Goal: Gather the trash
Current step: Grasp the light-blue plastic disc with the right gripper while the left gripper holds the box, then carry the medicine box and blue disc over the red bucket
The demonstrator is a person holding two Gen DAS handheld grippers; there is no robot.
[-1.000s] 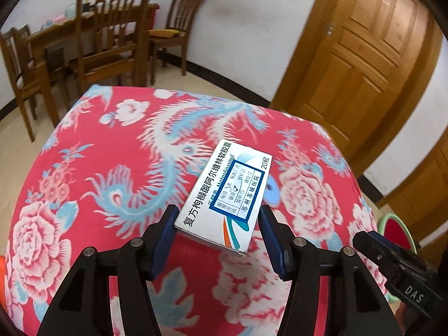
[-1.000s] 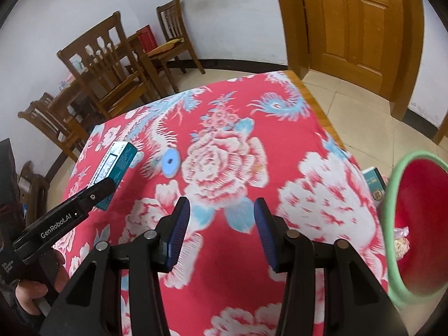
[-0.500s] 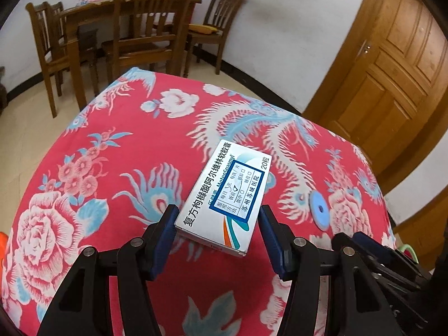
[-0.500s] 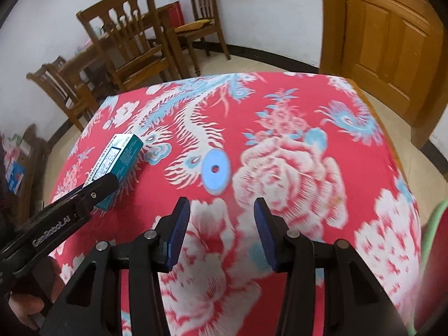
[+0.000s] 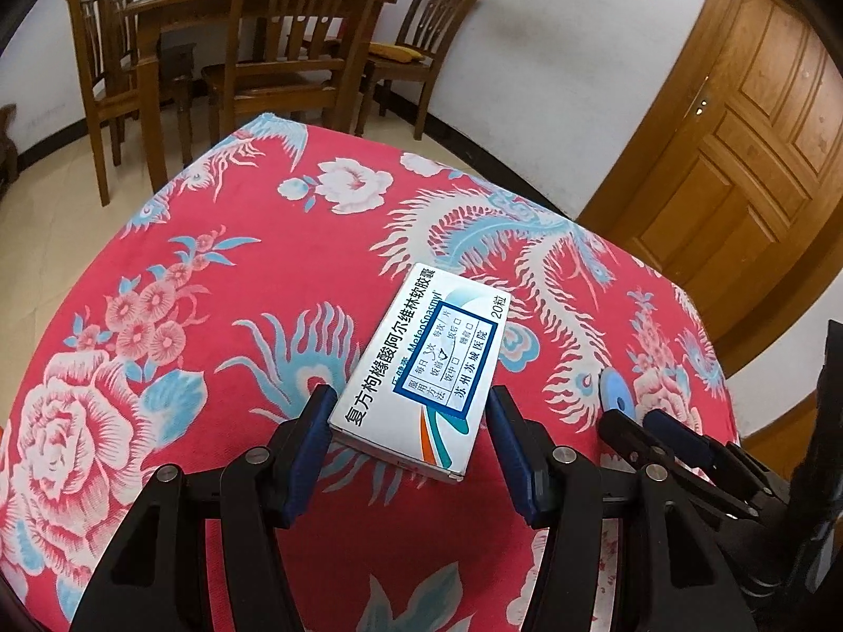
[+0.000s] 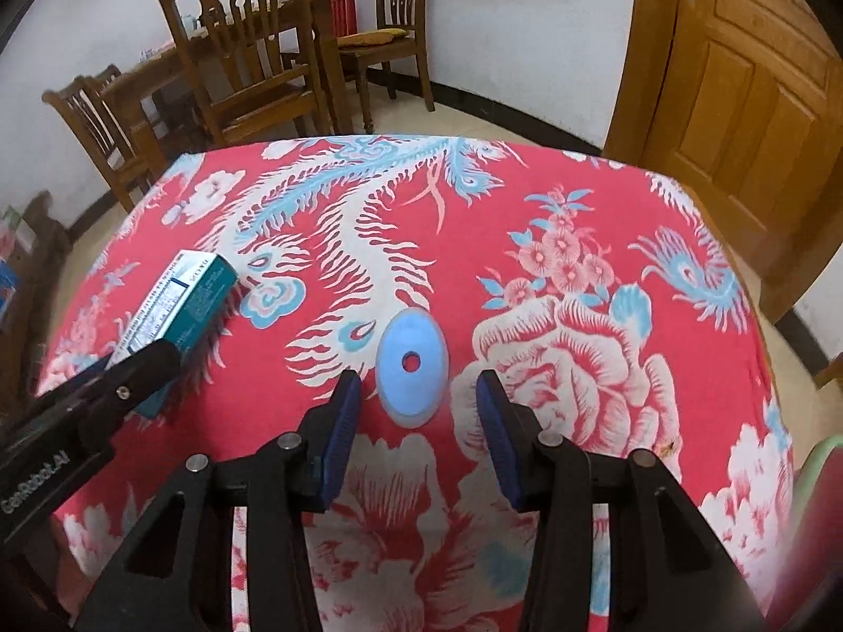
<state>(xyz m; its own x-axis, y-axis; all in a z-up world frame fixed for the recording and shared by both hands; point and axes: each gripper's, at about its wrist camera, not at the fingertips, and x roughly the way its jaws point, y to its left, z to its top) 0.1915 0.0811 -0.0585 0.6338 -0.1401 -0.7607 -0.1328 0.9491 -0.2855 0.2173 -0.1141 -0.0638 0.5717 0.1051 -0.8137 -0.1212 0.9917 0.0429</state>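
Note:
A white medicine box with blue print sits between the blue pads of my left gripper, which is shut on its near end and holds it just over the red floral tablecloth. The right wrist view shows the same box at the left, teal on its side. A flat blue disc with a centre hole lies on the cloth. My right gripper straddles its near edge; the jaws are closing and the pads do not touch it. The disc shows in the left wrist view too.
The cloth covers the whole table and drops at its edges. A green-rimmed red bin peeks in at the lower right. Wooden chairs and a dining table stand behind, and a wooden door is at the right.
My right gripper has swung left across the table, away from the bin, and now has the blue disc between its slightly narrower jaws. The left gripper keeps its hold on the box.

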